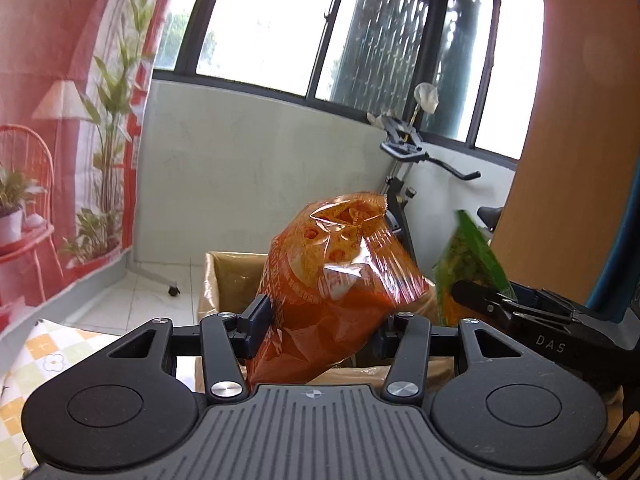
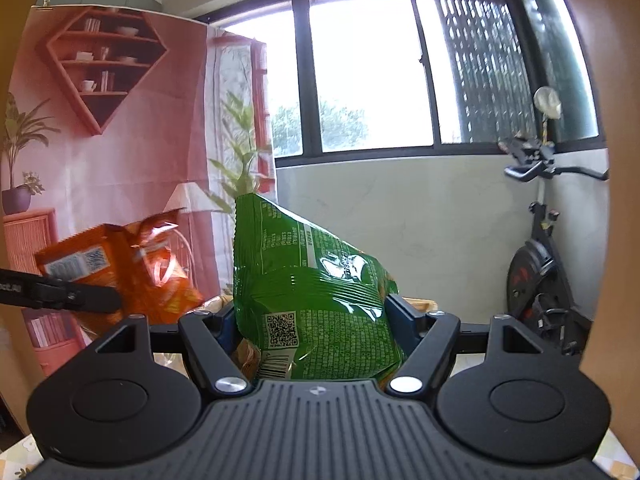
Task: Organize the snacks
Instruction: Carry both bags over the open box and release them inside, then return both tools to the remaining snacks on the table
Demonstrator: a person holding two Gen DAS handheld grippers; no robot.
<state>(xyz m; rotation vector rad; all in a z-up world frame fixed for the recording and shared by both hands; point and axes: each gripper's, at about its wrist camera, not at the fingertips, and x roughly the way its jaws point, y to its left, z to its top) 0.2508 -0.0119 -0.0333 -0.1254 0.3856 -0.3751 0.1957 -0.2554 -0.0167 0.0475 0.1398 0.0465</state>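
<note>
In the left wrist view, the left gripper (image 1: 320, 324) is clamped on an orange snack bag (image 1: 332, 288), its 2 fingers pressing the bag's lower sides so the crinkled top stands up and leans slightly right. The bag is held above an open cardboard box (image 1: 232, 276), whose brown inner wall shows just behind and left of it. To the right of the box, the right gripper (image 1: 480, 300) reaches in, pinching a green snack bag (image 1: 468, 268) that is also raised near the box's right edge. An exercise bike (image 1: 404, 160) stands behind the box, against the wall under the window. A checkered cloth (image 1: 44, 360) lies left of the box. In the right wrist view, the right gripper (image 2: 310, 320) is closed around the green snack bag (image 2: 312, 296), held upright with its printed back and QR code facing the camera; the box is almost wholly hidden behind it. Left of the green bag, the orange snack bag (image 2: 120, 272) is tilted in the left gripper (image 2: 104, 300). The exercise bike (image 2: 540, 272) stands to the right.
</note>
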